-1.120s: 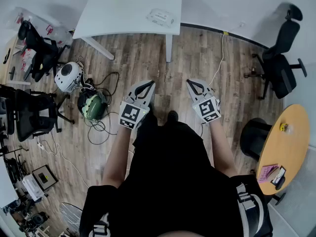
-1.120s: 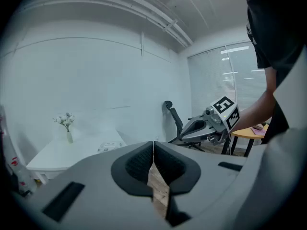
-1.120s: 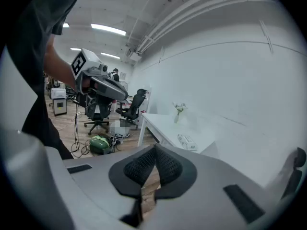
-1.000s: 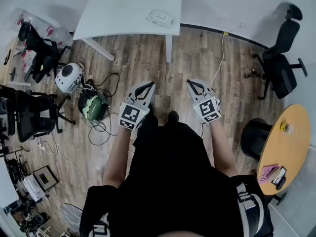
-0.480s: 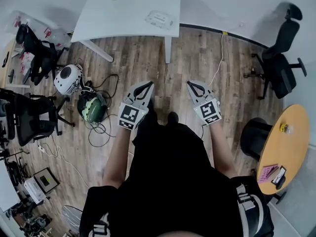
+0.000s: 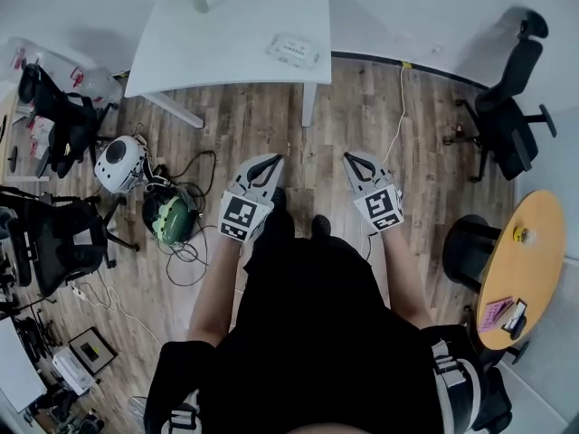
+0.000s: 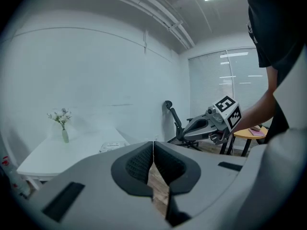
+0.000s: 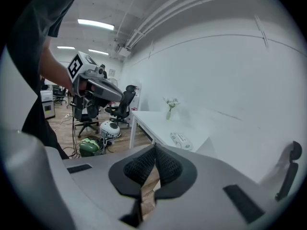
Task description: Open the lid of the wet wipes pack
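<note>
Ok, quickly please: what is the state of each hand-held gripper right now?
Left hand-held gripper: closed, holding nothing.
Right hand-held gripper: closed, holding nothing.

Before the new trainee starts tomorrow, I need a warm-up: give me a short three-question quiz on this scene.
1. True or false: the wet wipes pack lies on the white table.
2. Pick one: the left gripper and the right gripper are A) both shut and empty, B) both open, C) shut on the pack.
3. Fill in: the small vase on that table holds ____.
Key: 1 true; 2 A; 3 flowers.
</note>
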`<act>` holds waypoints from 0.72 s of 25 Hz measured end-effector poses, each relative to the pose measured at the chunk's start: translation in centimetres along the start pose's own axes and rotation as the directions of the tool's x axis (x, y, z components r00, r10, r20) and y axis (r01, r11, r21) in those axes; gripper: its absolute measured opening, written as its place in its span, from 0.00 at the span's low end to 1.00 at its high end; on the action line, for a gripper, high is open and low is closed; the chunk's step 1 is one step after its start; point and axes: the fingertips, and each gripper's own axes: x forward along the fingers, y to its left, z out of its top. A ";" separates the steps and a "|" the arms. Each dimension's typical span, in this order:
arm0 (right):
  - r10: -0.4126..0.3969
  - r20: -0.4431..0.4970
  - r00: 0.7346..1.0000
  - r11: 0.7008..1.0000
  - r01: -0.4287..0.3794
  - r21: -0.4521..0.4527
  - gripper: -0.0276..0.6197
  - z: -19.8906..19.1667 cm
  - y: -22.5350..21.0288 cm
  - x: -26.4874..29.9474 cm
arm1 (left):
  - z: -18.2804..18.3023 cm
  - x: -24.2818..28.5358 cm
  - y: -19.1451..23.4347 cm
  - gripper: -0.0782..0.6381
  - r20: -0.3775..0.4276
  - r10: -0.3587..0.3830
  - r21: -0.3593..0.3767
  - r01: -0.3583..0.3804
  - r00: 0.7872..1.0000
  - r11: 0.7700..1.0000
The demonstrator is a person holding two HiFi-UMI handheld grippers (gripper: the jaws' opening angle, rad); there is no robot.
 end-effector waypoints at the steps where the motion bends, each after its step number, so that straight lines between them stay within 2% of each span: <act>1: -0.008 -0.002 1.000 1.000 0.008 0.002 0.07 0.4 0.0 0.7 | 0.1 0.1 0.9 0.14 0.005 -0.006 0.003 0.006 1.000 1.000; 8: -0.063 -0.024 0.998 0.998 0.064 0.026 0.07 2.1 -0.2 4.8 | -0.1 1.3 6.3 0.14 0.000 -0.071 0.012 0.071 0.997 0.997; 18: -0.164 -0.069 0.984 0.984 0.168 0.057 0.07 2.8 -1.4 7.3 | 0.4 3.0 9.8 0.14 0.010 -0.161 0.040 0.161 0.987 0.986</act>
